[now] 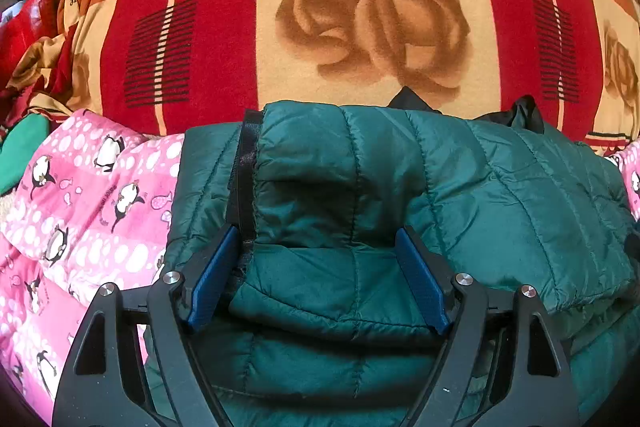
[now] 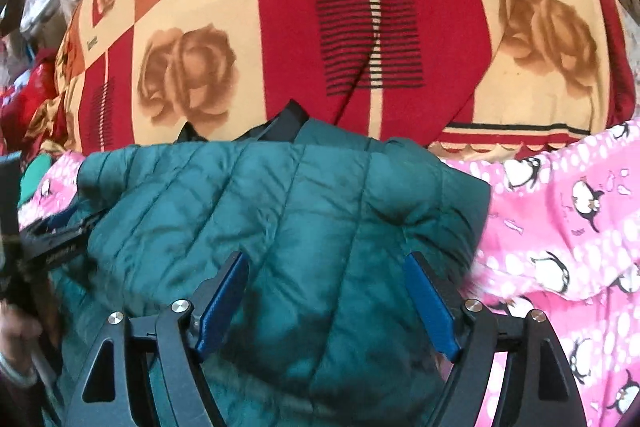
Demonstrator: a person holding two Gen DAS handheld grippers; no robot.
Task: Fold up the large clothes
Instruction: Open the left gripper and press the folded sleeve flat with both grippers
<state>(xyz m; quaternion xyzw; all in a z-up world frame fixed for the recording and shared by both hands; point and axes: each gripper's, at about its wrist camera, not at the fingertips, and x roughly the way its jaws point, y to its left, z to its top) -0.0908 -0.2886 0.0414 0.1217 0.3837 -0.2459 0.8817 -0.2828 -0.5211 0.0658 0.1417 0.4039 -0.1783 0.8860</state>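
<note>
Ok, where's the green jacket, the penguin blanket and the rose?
Jacket point(image 1: 460, 187): left wrist view, on a quilted panel.
Penguin blanket point(image 2: 560, 235): right wrist view, on pink fabric between penguins.
Rose point(image 1: 372, 19): left wrist view, on the middle of the printed flower.

Left claw point(image 1: 316, 275), right claw point(image 2: 326, 301): black frames, blue pads, silver pivot screws.

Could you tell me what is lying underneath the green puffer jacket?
The green puffer jacket rests on a pink penguin-print blanket, which shows on both sides of it. Whatever lies directly beneath the jacket's middle is covered and cannot be seen.
</note>
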